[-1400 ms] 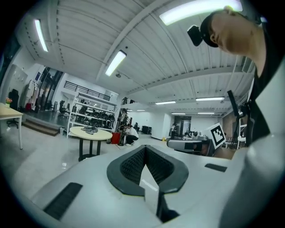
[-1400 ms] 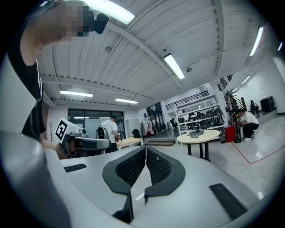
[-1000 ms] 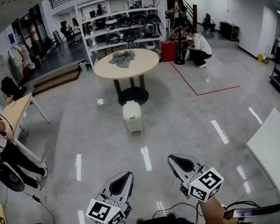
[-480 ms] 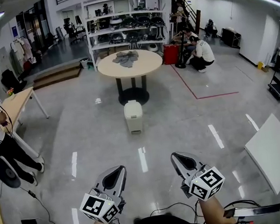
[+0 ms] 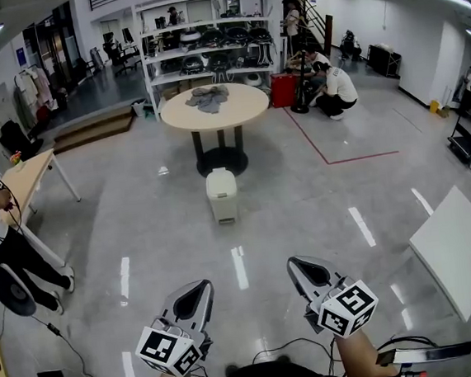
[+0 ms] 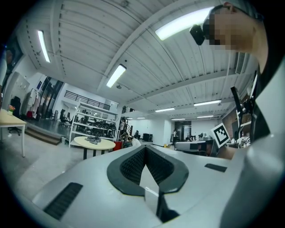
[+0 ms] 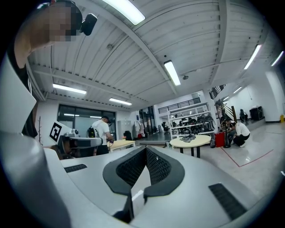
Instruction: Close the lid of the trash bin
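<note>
The trash bin (image 5: pixel 222 195) stands on the floor (image 5: pixel 304 210) at twelve o'clock, its lid (image 5: pixel 220 177) seemingly down (too small to be sure), well apart from both grippers. Over the last second little shifts: left gripper (image 5: pixel 200 290) and right gripper (image 5: pixel 299 267) stay low, jaws pressed together and empty, so no reach shows.

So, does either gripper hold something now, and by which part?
Nothing is held. The left gripper and right gripper are both shut and empty; the trash bin stands far off, untouched.
</note>
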The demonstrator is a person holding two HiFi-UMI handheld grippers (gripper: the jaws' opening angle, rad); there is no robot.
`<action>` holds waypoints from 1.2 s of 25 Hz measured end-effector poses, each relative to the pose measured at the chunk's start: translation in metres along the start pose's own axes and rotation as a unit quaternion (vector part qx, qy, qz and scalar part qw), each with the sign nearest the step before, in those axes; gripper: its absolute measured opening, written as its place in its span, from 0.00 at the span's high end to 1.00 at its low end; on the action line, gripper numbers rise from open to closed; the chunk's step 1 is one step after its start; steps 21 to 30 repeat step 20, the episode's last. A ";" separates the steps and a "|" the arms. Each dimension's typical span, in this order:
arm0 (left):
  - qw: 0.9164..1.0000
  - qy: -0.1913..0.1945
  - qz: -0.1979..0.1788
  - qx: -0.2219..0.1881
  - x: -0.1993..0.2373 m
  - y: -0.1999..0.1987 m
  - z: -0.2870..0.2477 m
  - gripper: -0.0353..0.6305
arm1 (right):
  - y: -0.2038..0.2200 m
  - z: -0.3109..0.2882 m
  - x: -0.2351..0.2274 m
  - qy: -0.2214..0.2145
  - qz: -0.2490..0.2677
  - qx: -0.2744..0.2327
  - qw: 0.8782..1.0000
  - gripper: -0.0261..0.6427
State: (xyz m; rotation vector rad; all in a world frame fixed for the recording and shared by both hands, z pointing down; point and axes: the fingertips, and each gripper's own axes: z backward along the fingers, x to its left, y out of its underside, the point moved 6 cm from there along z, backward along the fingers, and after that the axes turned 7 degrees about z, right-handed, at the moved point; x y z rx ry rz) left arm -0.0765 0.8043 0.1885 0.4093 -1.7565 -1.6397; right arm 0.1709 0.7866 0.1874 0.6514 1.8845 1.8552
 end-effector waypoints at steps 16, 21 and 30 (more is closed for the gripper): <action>1.000 -0.014 -0.008 -0.003 -0.016 -0.008 0.016 0.95 | -0.009 0.016 0.009 0.001 0.005 -0.009 1.000 0.95; 1.000 -0.021 -0.011 -0.008 -0.025 -0.010 0.014 0.95 | -0.011 0.022 0.006 -0.002 0.004 -0.008 1.000 0.95; 1.000 -0.021 -0.011 -0.008 -0.025 -0.010 0.014 0.95 | -0.011 0.022 0.006 -0.002 0.004 -0.008 1.000 0.95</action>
